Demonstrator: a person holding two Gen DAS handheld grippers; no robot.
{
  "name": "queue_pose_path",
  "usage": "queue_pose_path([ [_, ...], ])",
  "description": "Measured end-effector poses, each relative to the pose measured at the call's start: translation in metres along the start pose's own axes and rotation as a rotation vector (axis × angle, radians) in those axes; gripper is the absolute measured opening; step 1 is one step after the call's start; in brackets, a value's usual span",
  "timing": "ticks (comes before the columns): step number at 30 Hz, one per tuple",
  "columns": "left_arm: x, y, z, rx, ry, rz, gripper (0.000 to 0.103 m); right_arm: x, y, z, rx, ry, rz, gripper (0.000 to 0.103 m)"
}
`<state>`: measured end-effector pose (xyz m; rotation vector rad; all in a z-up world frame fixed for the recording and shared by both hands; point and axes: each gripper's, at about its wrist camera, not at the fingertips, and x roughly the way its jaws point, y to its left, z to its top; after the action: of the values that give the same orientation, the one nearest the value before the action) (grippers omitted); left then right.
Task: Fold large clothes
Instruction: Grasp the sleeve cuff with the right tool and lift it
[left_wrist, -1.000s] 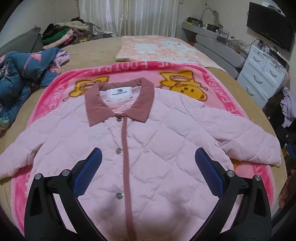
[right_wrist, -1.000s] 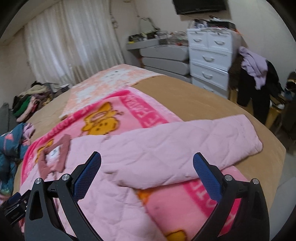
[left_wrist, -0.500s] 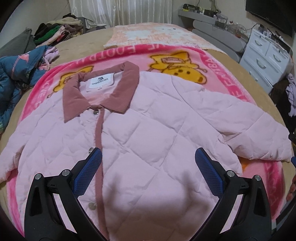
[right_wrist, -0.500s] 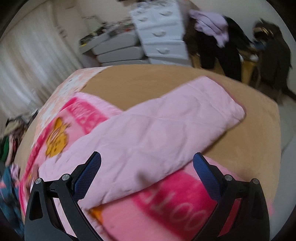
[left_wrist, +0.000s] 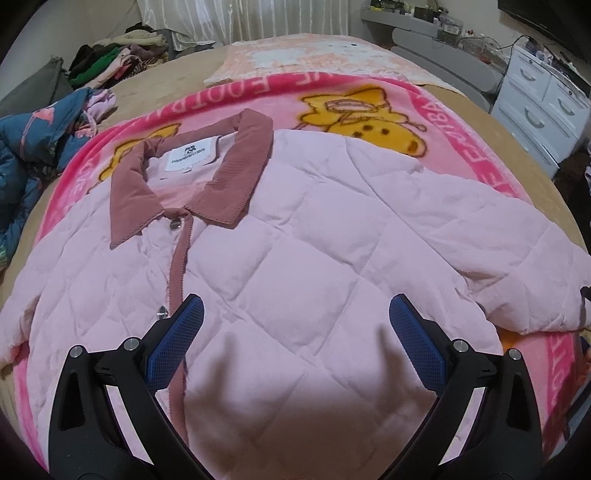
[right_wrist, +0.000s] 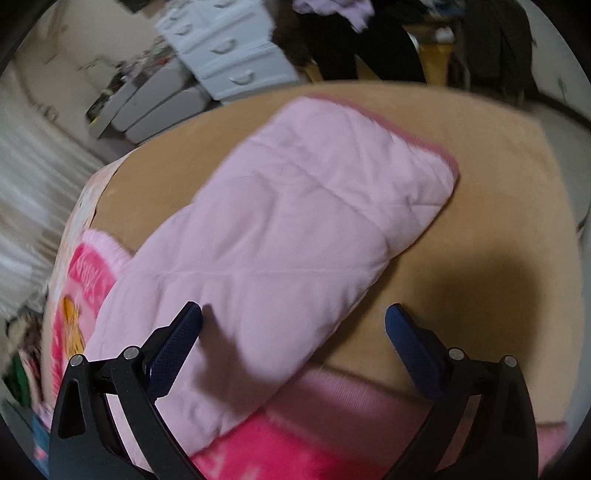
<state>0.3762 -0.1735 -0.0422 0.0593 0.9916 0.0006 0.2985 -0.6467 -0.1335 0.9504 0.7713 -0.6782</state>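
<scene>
Left wrist view: my left gripper (left_wrist: 293, 325) hangs over the front of the pink quilted jacket (left_wrist: 303, 266), fingers (left_wrist: 177, 339) wide apart, holding nothing. The jacket lies flat and buttoned on the pink cartoon blanket (left_wrist: 369, 92) across the bed (left_wrist: 162, 77), its dusty-rose collar (left_wrist: 236, 173) toward the far end. Its lower hem is hidden behind my gripper, and the sleeve on the picture's left runs off at the edge. A blue printed garment (left_wrist: 33, 147) is bunched at the left, half cut off. Right wrist view, and it's blurred: my right gripper (right_wrist: 293, 321) has its fingers (right_wrist: 173, 343) spread too, nothing between them. They hover above the jacket's sleeve (right_wrist: 295, 229), which reaches off the blanket onto bare tan bed (right_wrist: 498, 177). I can't tell whether the left fingertip touches the fabric. The white drawers (right_wrist: 225, 48) beyond are smeared, and the dark clothes beside them are hard to make out.
</scene>
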Motion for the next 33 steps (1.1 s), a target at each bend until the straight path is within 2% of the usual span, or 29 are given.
queue_pose_path([
  [3, -0.004, 0.006, 0.000, 0.012, -0.011, 0.021, 0.094, 0.008, -0.005, 0.014, -0.017, -0.040, 0.065, 0.097],
  [4, -0.006, 0.008, 0.000, 0.013, -0.013, 0.027, 0.094, 0.007, -0.009, 0.019, -0.009, -0.042, 0.084, 0.085],
  [5, -0.009, 0.011, -0.001, 0.015, -0.016, 0.032, 0.094, 0.003, -0.015, 0.023, 0.021, -0.052, 0.098, 0.067],
  [7, -0.019, 0.020, -0.003, 0.015, -0.036, 0.041, 0.094, -0.004, -0.021, 0.028, 0.051, -0.067, 0.164, 0.047],
  [8, -0.023, 0.024, -0.004, 0.012, -0.046, 0.040, 0.094, -0.007, -0.020, 0.029, 0.042, -0.071, 0.176, 0.038],
  [11, -0.036, 0.036, -0.009, 0.000, -0.059, 0.034, 0.094, -0.025, -0.003, 0.028, -0.027, -0.111, 0.225, 0.023],
  [15, -0.047, 0.055, -0.011, -0.027, -0.049, 0.014, 0.094, -0.067, 0.019, 0.021, -0.121, -0.195, 0.328, 0.020],
  [19, -0.062, 0.076, -0.010, -0.039, -0.065, 0.010, 0.094, -0.117, 0.068, -0.002, -0.303, -0.305, 0.431, 0.019],
  [25, -0.083, 0.111, -0.007, -0.060, -0.087, 0.009, 0.094, -0.179, 0.126, -0.035, -0.497, -0.357, 0.472, 0.018],
  [33, -0.111, 0.150, -0.001, -0.132, -0.138, -0.019, 0.094, -0.240, 0.192, -0.067, -0.659, -0.403, 0.540, 0.018],
])
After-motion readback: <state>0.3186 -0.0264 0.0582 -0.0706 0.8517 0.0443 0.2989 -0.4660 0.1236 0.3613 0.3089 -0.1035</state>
